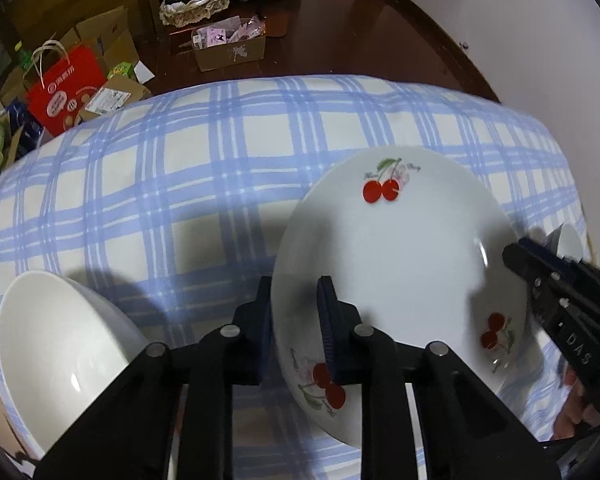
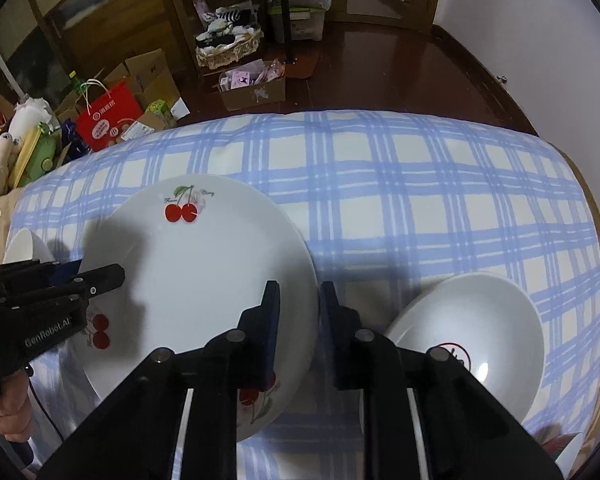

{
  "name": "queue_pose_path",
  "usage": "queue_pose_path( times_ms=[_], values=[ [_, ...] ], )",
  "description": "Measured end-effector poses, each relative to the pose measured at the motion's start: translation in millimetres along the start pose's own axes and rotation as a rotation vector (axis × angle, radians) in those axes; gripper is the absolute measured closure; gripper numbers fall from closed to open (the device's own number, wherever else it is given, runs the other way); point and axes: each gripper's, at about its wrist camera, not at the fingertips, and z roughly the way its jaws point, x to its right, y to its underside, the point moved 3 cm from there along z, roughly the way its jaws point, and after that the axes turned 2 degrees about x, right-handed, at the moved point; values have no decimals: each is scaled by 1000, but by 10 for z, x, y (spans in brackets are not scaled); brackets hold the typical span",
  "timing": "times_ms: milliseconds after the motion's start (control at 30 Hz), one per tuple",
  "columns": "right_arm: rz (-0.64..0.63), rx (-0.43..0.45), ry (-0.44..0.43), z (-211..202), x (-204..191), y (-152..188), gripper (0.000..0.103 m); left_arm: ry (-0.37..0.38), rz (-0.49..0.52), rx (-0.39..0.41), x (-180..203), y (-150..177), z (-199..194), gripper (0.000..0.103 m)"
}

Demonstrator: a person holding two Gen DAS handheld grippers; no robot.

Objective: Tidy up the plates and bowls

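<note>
A large white plate with red cherry prints [image 1: 396, 264] [image 2: 203, 280] lies on the blue-checked cloth [image 1: 219, 152] [image 2: 420, 184]. My left gripper [image 1: 293, 328] straddles its left rim, one finger under and one over, with a small gap showing. My right gripper [image 2: 300, 332] straddles its right rim the same way. Each gripper shows in the other's view, the right one [image 1: 516, 256] and the left one [image 2: 111, 274]. A plain white bowl [image 1: 59, 352] [image 2: 23, 246] sits to the left. Another white bowl with a red mark inside [image 2: 472, 340] sits to the right.
The cloth-covered table ends at its far edge above a dark wooden floor [image 2: 380, 68]. On the floor stand cardboard boxes [image 2: 255, 88], a red paper bag [image 2: 107, 116] and a basket [image 2: 227, 52]. A white wall [image 1: 520, 40] is at the right.
</note>
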Motion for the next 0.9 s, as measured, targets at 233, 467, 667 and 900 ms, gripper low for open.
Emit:
queue_pose_path(
  times_ms=[233, 467, 667, 900],
  values=[
    [39, -13, -14, 5, 62, 33, 83, 14, 25, 17, 10, 2, -76, 86],
    [11, 15, 2, -47, 44, 152, 91, 2, 89, 69, 79, 69, -219, 88],
    [32, 2, -34, -135, 76, 284, 96, 18, 88, 76, 112, 141, -376, 89],
    [43, 3, -54, -291, 66, 479, 97, 24, 78, 67, 98, 307, -502, 89]
  ],
)
